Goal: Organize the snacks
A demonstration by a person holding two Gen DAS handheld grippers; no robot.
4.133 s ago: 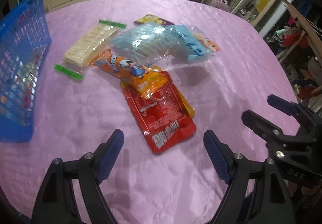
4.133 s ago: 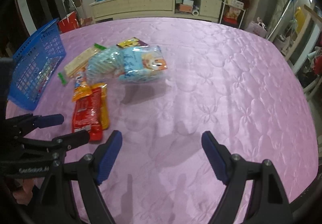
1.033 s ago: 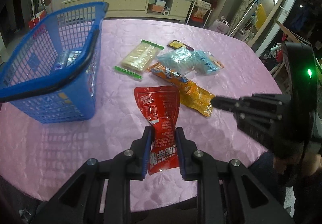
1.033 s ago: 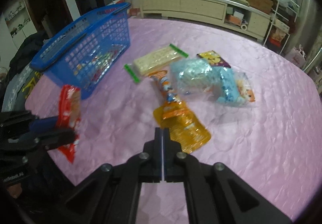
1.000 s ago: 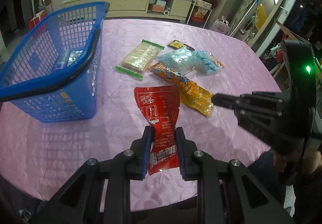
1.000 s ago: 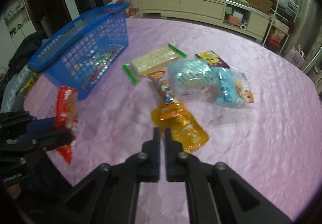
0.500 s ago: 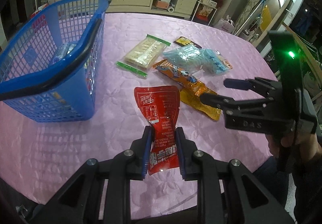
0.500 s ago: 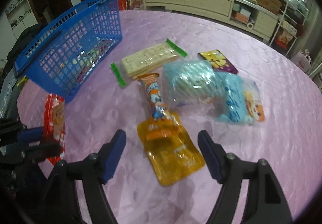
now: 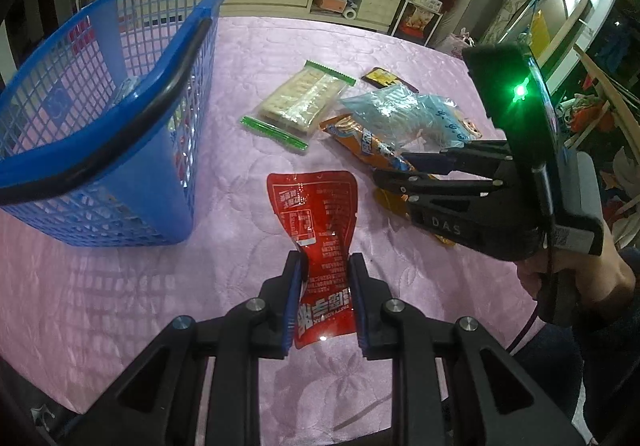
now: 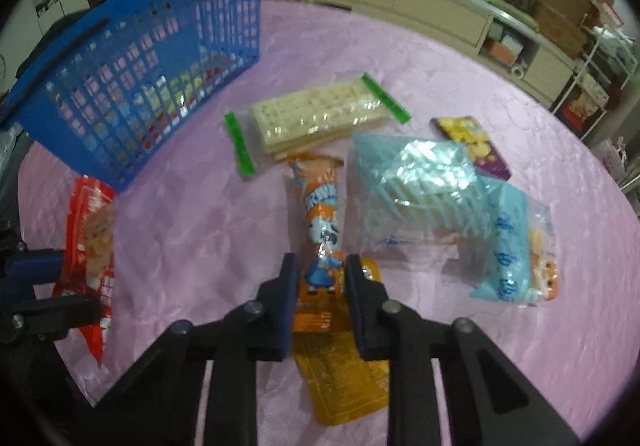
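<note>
Since half a second ago the right claw [image 10: 320,278] has been brought down from a wide spread over the orange snack pouch [image 10: 322,230], and its jaws are closing with the pouch's narrow middle between them; the pads look just at the wrapper, firm pinch not confirmed. A second pickup is thus judged under way. The left claw [image 9: 325,286] has been kept clamped on the red snack packet [image 9: 316,230], held off the pink surface [image 9: 240,85] just beside the blue basket [image 9: 120,93], not yet dropped in. Some wrapped items are already seen in the basket. Left on the surface: cracker pack [image 10: 320,115] touching the pouch's far end, light blue bag [image 10: 432,197] just beside it on the right, small purple-yellow packet [image 10: 472,145] partly under that bag. The blue bag may be dragged when the pouch is lifted.
</note>
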